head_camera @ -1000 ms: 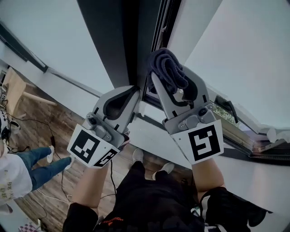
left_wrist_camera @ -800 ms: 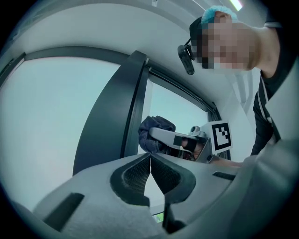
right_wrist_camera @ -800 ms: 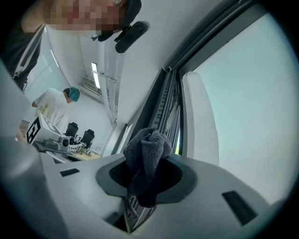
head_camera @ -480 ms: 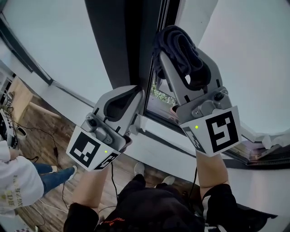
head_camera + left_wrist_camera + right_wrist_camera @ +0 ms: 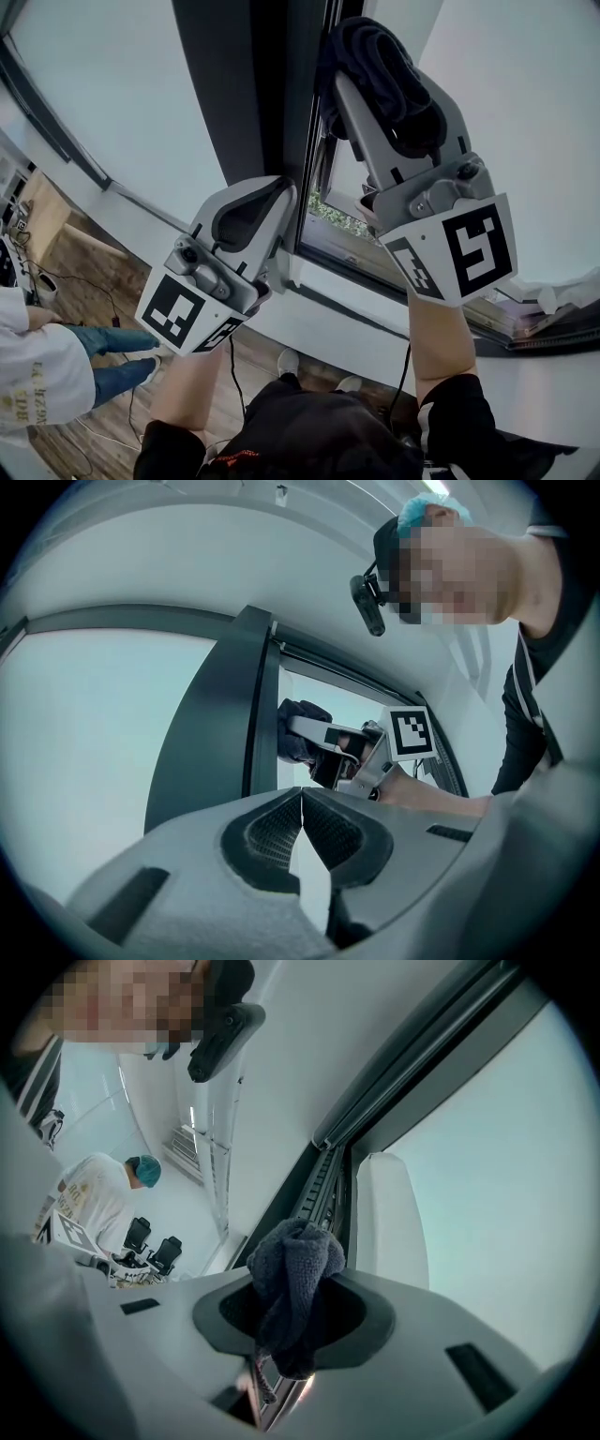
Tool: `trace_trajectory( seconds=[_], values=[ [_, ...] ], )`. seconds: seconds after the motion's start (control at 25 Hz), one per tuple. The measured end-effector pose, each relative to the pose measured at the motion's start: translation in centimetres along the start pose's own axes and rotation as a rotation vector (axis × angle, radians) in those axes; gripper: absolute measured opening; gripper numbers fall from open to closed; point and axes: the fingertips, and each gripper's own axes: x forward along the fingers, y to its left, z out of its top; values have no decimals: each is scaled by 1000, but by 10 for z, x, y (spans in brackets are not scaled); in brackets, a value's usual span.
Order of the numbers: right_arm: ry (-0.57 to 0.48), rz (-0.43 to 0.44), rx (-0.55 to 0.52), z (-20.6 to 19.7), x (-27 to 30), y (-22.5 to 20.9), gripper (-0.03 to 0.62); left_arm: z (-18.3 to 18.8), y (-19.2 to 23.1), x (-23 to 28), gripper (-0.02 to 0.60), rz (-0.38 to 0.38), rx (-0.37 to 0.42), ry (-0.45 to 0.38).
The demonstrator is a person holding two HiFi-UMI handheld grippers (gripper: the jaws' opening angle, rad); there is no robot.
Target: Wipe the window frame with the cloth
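My right gripper [image 5: 361,42] is shut on a dark grey cloth [image 5: 380,66], bunched between its jaws and pressed against the dark window frame [image 5: 272,94]. In the right gripper view the cloth [image 5: 295,1279] sticks out of the jaws beside the frame's channel [image 5: 323,1190]. My left gripper [image 5: 286,192] is shut and empty, lower down, its tips next to the frame's edge. The left gripper view shows its jaws [image 5: 302,794] closed, with the frame [image 5: 220,724] and the right gripper holding the cloth [image 5: 298,728] beyond.
A window pane [image 5: 112,84] lies left of the frame, another [image 5: 525,103] right. A sill [image 5: 347,295] runs below. A person in jeans [image 5: 56,366] stands on the wooden floor at the left. Chairs [image 5: 150,1241] appear in the room behind.
My right gripper has slid up along the window frame with the cloth. The left gripper has stayed in place. The person at the left has shifted.
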Motion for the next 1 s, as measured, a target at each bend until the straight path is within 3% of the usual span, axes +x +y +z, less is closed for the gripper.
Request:
trace_trajectory(
  seconds=[1.0],
  values=[
    [12,32,49,-30,-11,12,107,-31,-4,1,21,10,-36,47]
  ],
)
